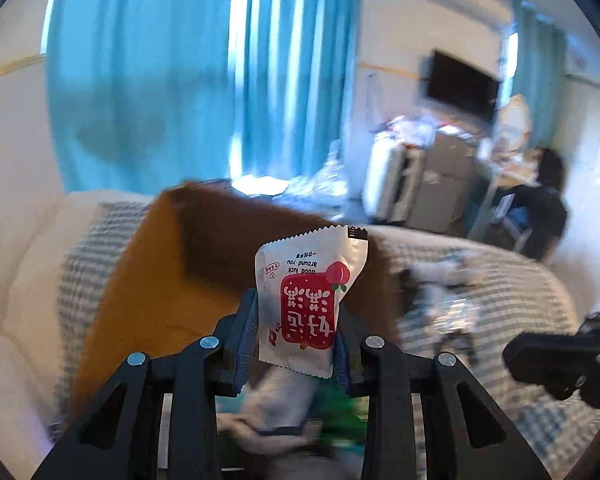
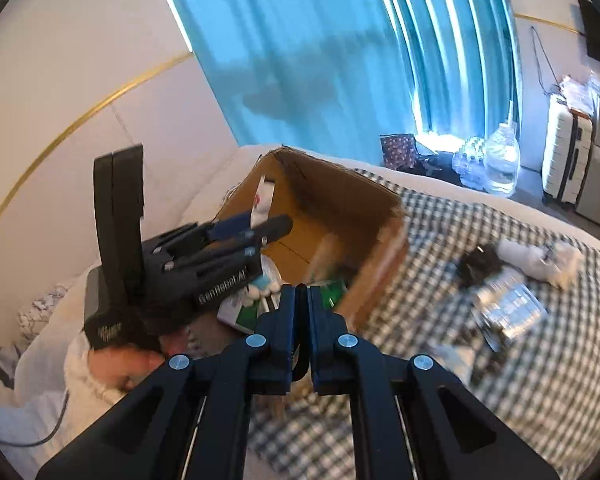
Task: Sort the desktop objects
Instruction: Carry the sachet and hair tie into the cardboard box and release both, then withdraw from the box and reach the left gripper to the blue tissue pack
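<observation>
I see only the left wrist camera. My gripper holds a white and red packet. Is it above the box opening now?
Observer: Yes. In the right wrist view the left gripper holds the packet above the open box, near its left wall.
Operator: Is the right gripper free?
Observer: The right gripper is shut, with nothing between its fingers.
Operator: Is something already in the box?
Observer: Yes, a green and white carton seems to lie inside it.
</observation>
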